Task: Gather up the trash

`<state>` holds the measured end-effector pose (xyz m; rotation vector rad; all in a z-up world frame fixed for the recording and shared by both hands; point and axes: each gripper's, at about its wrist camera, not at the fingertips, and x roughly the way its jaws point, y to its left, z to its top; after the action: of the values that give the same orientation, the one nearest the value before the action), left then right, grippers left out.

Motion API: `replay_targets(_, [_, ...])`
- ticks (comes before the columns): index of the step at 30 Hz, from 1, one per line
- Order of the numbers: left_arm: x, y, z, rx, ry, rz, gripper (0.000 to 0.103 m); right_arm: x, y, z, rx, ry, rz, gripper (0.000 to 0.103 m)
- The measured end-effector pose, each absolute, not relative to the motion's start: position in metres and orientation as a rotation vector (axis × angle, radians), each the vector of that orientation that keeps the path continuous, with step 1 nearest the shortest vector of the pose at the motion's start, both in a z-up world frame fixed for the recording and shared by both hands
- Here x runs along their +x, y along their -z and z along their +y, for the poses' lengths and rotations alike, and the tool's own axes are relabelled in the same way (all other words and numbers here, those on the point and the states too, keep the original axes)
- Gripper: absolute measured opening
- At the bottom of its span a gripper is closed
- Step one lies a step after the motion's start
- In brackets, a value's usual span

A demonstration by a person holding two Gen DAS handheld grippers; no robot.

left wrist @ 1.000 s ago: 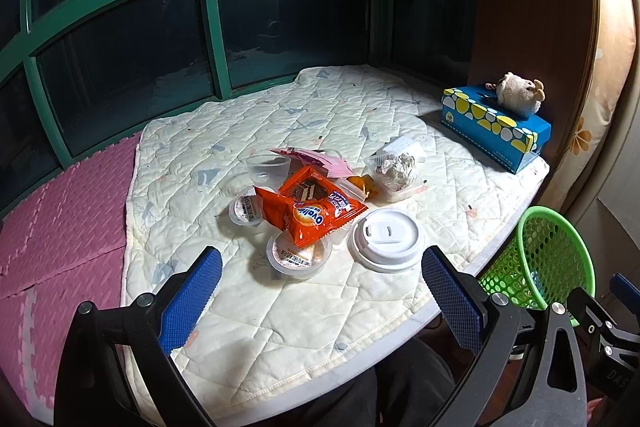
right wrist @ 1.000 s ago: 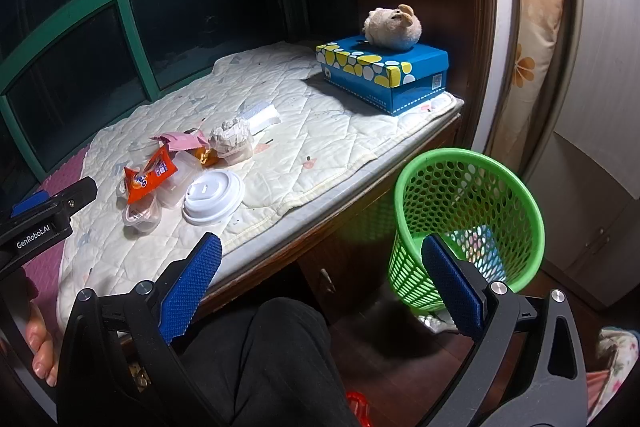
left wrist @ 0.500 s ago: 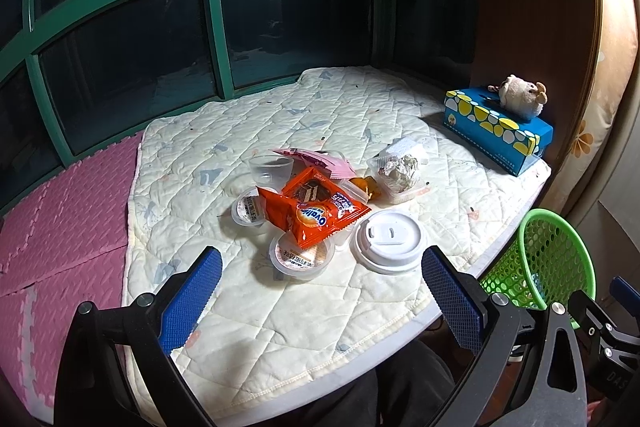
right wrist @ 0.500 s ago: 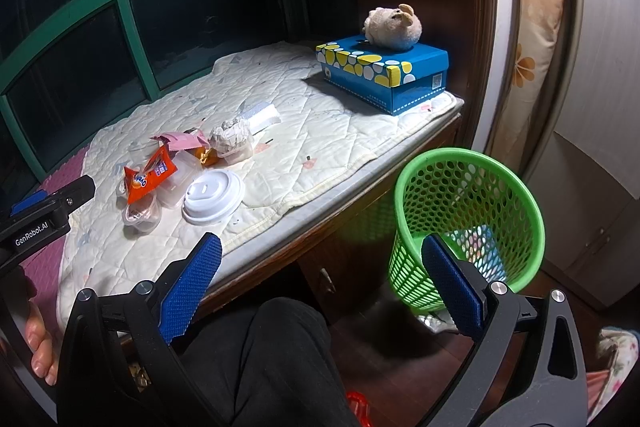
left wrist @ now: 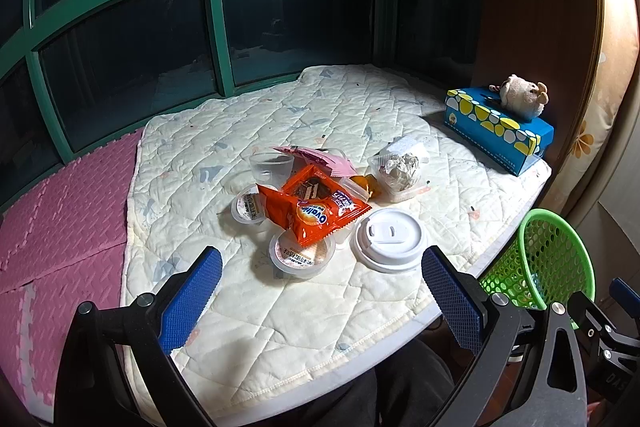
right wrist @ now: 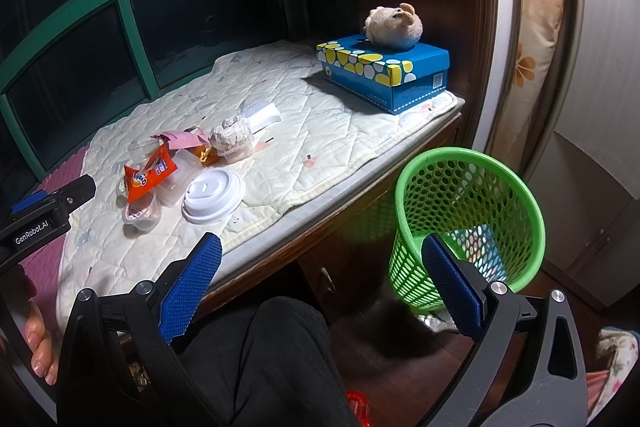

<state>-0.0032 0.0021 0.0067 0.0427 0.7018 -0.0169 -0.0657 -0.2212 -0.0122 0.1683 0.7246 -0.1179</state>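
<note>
While both the left gripper [left wrist: 320, 283] and right gripper [right wrist: 320, 281] are held with fingers wide and empty, the trash [left wrist: 316, 211] is left piled on the quilt [left wrist: 280, 307]; little is seen inside the basket [right wrist: 468, 223].

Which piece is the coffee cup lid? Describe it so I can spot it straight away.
Start at the cream quilted mat and find the trash pile in its middle. The white cup lid lies flat at the pile's near right edge, beside the orange snack wrapper. It is the only opaque white disc; nearby tubs are clear.
</note>
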Motion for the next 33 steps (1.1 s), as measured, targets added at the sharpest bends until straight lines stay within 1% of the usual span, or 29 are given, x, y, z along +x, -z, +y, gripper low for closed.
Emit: replay_targets(33, [-0.014,0.006,0.0,0.031,0.012,0.711,0.097,-0.06,0.017,-0.221,0.165,0.108,0.736,0.099])
